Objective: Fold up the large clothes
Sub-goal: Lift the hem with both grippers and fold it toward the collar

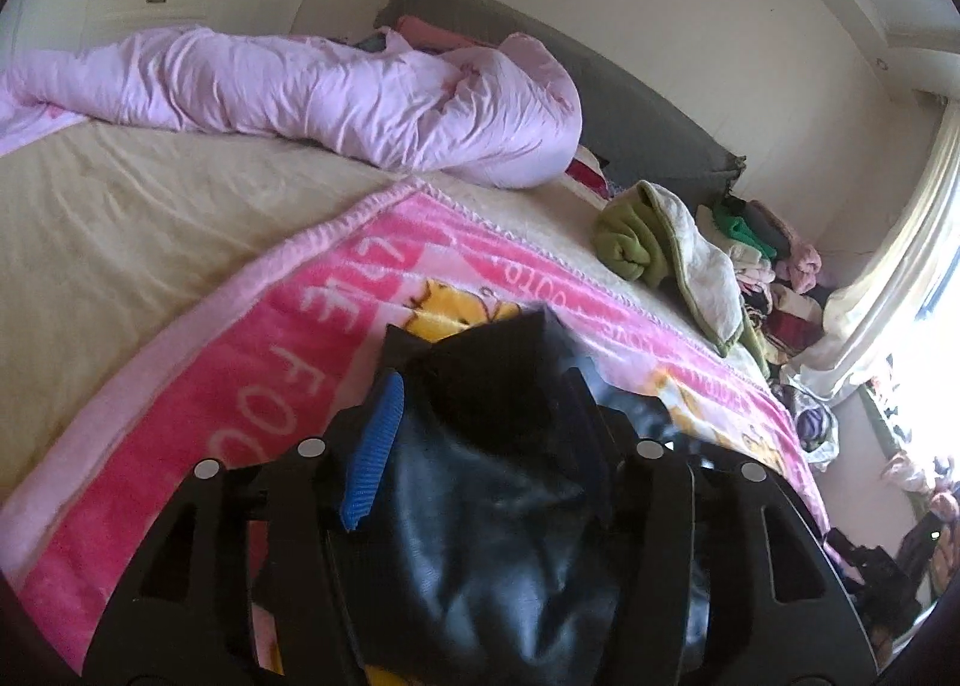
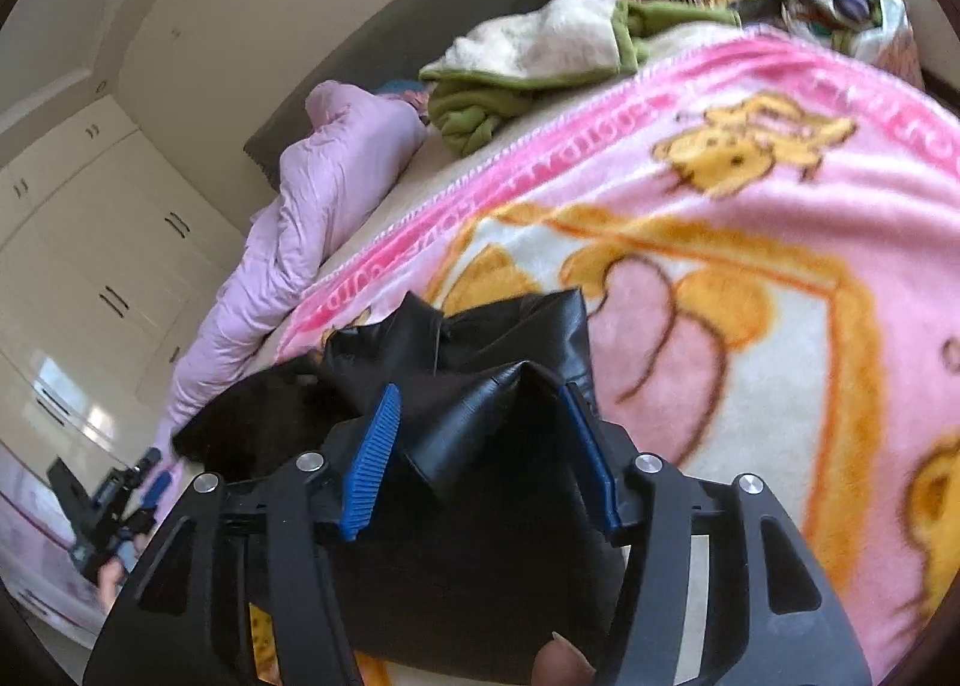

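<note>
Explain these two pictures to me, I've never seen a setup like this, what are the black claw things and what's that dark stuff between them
Each picture comes from a camera mounted on a hand-held two-finger gripper, looking forward along its fingers. One view belongs to the left gripper, the other to the right gripper. A person holds one in each hand. Between each pair of blue-padded fingers lies a black leather-like garment, resting on a pink cartoon blanket spread over a bed. Both sets of jaws stand apart, and the pads do not appear to be pinching the garment. Farther back lie a lilac quilt and a green and white bundle.
</note>
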A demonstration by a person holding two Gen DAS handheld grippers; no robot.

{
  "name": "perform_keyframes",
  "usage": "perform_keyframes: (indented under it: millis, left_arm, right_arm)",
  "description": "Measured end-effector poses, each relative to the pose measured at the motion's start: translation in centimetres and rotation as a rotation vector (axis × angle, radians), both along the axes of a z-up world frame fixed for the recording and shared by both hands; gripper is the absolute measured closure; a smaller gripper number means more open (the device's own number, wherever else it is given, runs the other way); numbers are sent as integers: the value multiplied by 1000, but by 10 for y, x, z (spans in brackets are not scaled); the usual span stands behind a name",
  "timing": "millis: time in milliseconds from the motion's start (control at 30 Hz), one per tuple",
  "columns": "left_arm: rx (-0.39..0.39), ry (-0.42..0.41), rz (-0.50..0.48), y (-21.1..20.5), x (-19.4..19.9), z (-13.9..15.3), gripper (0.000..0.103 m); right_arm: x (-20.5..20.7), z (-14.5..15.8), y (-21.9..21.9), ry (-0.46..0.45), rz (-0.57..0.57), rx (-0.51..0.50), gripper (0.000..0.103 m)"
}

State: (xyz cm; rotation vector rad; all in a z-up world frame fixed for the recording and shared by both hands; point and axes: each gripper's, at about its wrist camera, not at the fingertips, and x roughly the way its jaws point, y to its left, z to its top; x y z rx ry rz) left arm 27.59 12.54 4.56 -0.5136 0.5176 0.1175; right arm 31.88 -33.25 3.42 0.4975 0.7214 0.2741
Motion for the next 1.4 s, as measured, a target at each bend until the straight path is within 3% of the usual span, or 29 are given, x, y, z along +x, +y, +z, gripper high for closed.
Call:
perform_keyframes:
  millis: [200,267,367,500,600,633,667,700,733,800,833,967,1000,1100,1200,1400]
  left_arm:
    - [69,24,39,7,0,-3,55]
    - [97,86,30,9,10,-11,49]
    - [129,176,8,9,29,-29,49]
    - [183,249,-30,4,53,-44,49]
    - [212,283,-71,-1,66,-54,49]
    - [232,287,-74,-4,68,-56,52]
    - [259,286,-81,-6,70,-58,68]
    - [277,284,-82,-8,70,-59,84]
    - [300,283,-74,-10,70,-60,88]
    - [306,260,-72,-9,68,-58,98]
    - [301,234,-62,-6,64,-53,99]
    - [228,120,-48,5,52,-17,100]
    - [242,100,-46,3,51,-8,100]
    - [254,61,-29,-1,54,8,100]
    - [245,63,-1,2,64,8,100]
    - [256,118,22,5,83,-18,100]
  right_arm:
    - [-6,13,2,-73,-8,-205,32]
    - [-2,11,5,-79,2,-259,31]
    - [11,2,16,-54,34,-363,30]
    - [35,-13,39,-40,93,-508,31]
    - [49,-21,53,-45,147,-549,32]
    - [55,-26,56,-33,153,-558,35]
    - [61,-31,58,-22,141,-574,39]
    - [64,-34,58,-14,144,-572,50]
    - [68,-40,58,-3,158,-554,66]
    - [69,-45,53,-5,133,-519,87]
    - [66,-42,50,-21,120,-488,91]
    - [52,-15,33,-108,72,-338,96]
    - [51,-4,31,-133,64,-312,97]
    - [55,16,35,-169,43,-309,97]
    - [73,20,37,-159,18,-317,97]
    - [92,-11,37,-90,-10,-329,97]
